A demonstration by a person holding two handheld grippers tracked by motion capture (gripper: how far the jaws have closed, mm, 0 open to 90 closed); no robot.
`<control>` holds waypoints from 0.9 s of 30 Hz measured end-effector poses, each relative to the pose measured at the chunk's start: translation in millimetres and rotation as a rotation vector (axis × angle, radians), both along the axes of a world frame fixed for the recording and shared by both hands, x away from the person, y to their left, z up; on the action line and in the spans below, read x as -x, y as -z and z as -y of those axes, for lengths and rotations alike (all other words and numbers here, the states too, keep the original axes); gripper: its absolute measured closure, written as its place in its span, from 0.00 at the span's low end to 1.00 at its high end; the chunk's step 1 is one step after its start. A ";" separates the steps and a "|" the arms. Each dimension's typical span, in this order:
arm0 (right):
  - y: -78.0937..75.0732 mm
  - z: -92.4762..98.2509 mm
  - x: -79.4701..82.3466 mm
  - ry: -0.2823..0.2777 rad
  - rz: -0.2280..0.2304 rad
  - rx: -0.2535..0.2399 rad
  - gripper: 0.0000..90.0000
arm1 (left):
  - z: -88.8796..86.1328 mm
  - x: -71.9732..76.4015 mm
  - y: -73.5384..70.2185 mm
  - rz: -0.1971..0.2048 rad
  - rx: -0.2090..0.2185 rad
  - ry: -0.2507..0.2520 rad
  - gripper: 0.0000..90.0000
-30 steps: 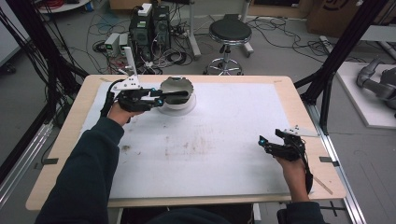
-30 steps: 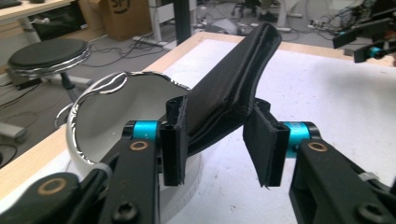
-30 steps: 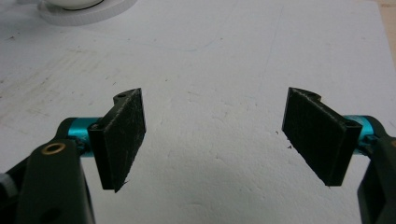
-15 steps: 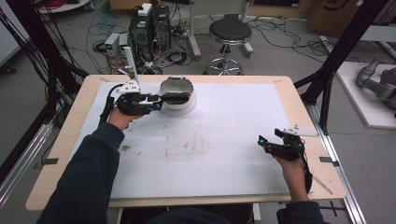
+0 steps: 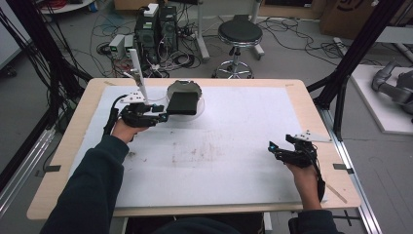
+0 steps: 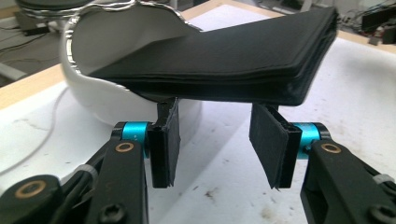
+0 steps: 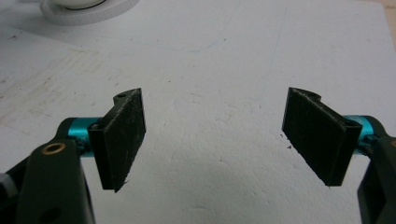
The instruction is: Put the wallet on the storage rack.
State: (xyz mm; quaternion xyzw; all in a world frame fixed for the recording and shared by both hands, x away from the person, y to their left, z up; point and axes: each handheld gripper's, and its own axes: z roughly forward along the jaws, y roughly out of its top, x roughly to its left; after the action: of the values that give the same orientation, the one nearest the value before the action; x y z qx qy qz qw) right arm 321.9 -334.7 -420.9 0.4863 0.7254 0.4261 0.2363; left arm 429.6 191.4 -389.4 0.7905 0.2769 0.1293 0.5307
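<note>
A white bowl (image 5: pixel 195 108) with a wavy silver rim (image 6: pixel 88 11) stands at the back left of the white mat. A black folded cloth (image 5: pixel 182 103) lies across the bowl's near side and sticks out past its rim toward me; it also shows in the left gripper view (image 6: pixel 224 60). My left gripper (image 5: pixel 163 117) is open just below and in front of the cloth's overhanging edge, its pads (image 6: pixel 166 135) apart and not pressing on it. My right gripper (image 5: pixel 272 146) hovers open and empty over bare mat at the right (image 7: pixel 215 135).
The white mat (image 5: pixel 219 161) covers most of the wooden table (image 5: pixel 63 165); it has brown stains in the middle. Beyond the far edge are a stool (image 5: pixel 236 34), computer boxes (image 5: pixel 156 29) and floor cables. Black frame posts (image 5: pixel 341 78) stand at the right.
The left gripper has pulled back a little toward me from the bowl. The black cloth now shows plainly on the bowl's near side. The right gripper has hardly moved.
</note>
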 end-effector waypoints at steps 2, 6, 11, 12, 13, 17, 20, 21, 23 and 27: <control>0.1 0.0 -0.2 -0.001 0.003 0.002 0.24 | 1.0 0.5 -0.1 0.002 0.008 -0.002 0.59; -0.2 -0.5 -0.1 -0.003 -0.001 0.001 0.24 | 0.3 1.3 -2.3 -0.004 0.042 -0.010 0.58; 0.1 -0.9 -1.1 -0.006 0.006 0.004 0.24 | 2.7 8.0 -7.9 0.011 0.072 0.018 0.56; 0.2 -1.0 -1.1 -0.007 0.005 0.005 0.24 | 2.8 9.0 -8.9 0.012 0.077 0.023 0.55; 0.3 -1.1 -1.1 -0.006 0.002 0.004 0.24 | 3.7 10.0 -9.5 0.010 0.090 0.021 0.54; -0.1 -1.3 -0.7 -0.004 0.003 0.001 0.24 | 3.8 11.2 -11.7 0.006 0.115 0.029 0.54; 0.2 -1.2 -0.9 -0.006 0.001 0.006 0.24 | 3.6 10.8 -11.0 0.011 0.100 0.026 0.59; 0.3 -1.2 -1.0 -0.005 0.001 0.006 0.24 | 4.5 9.9 -9.6 0.013 0.073 0.006 0.60; 0.4 -1.0 -1.0 -0.004 0.000 0.005 0.24 | 5.3 8.1 -7.2 0.008 0.057 -0.006 0.61; 0.2 -0.4 -0.9 -0.003 0.000 0.003 0.24 | 6.7 9.2 -6.7 0.007 0.069 -0.007 0.58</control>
State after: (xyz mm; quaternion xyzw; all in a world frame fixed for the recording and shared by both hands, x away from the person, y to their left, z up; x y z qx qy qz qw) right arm 322.7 -334.3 -421.2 0.4850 0.7267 0.4252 0.2365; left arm 420.4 184.6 -382.7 0.7703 0.2824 0.1243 0.5581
